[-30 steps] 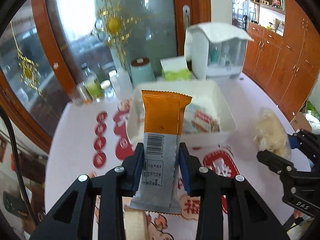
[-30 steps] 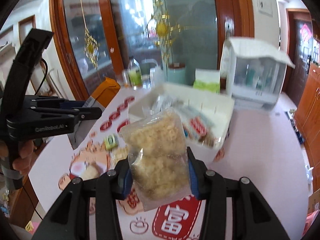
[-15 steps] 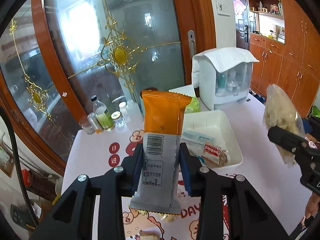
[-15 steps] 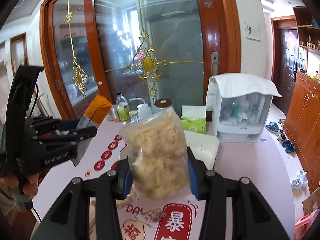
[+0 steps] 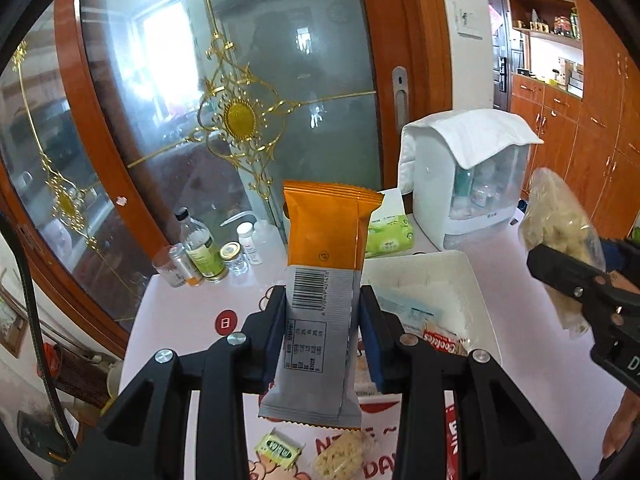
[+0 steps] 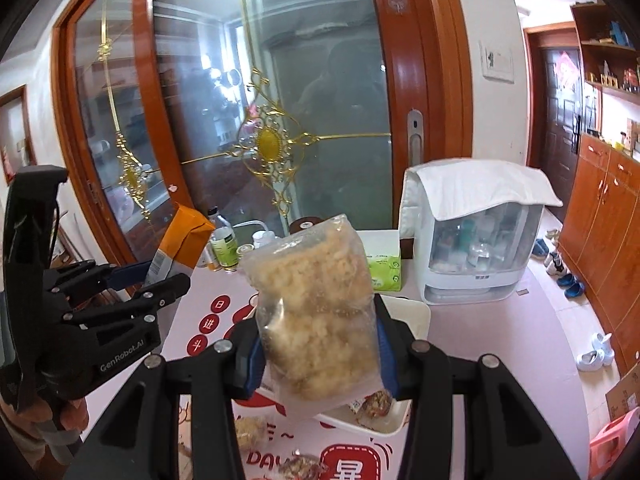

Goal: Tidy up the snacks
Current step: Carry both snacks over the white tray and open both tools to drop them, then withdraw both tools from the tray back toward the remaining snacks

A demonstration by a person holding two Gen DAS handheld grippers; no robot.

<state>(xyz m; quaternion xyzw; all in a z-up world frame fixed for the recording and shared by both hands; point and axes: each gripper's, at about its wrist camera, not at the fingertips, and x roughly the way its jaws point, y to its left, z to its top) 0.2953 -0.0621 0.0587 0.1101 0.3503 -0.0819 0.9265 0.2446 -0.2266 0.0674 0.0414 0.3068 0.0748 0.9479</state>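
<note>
Table (image 5: pixel 192 296) with pink printed cloth fronts glass doors; our left hand-held gripper (image 5: pixel 322 332) clamps an orange-and-grey wrapper (image 5: pixel 324 280), right hand-held gripper (image 6: pixel 318 344) a clear crumbly-snack bag (image 6: pixel 316 304).

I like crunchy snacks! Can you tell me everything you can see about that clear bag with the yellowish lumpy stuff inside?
The clear bag is soft see-through plastic, stuffed with pale yellow, crumbly clumps that look like puffed or crispy snack pieces. It stands roughly upright, sealed edge on top, leaning a bit. The right claw squeezes its lower half between two blue pads, holding it up in the air above the table and in front of the white tray. Nothing else touches it. In the left camera it shows at the right edge, still pinched.
</note>
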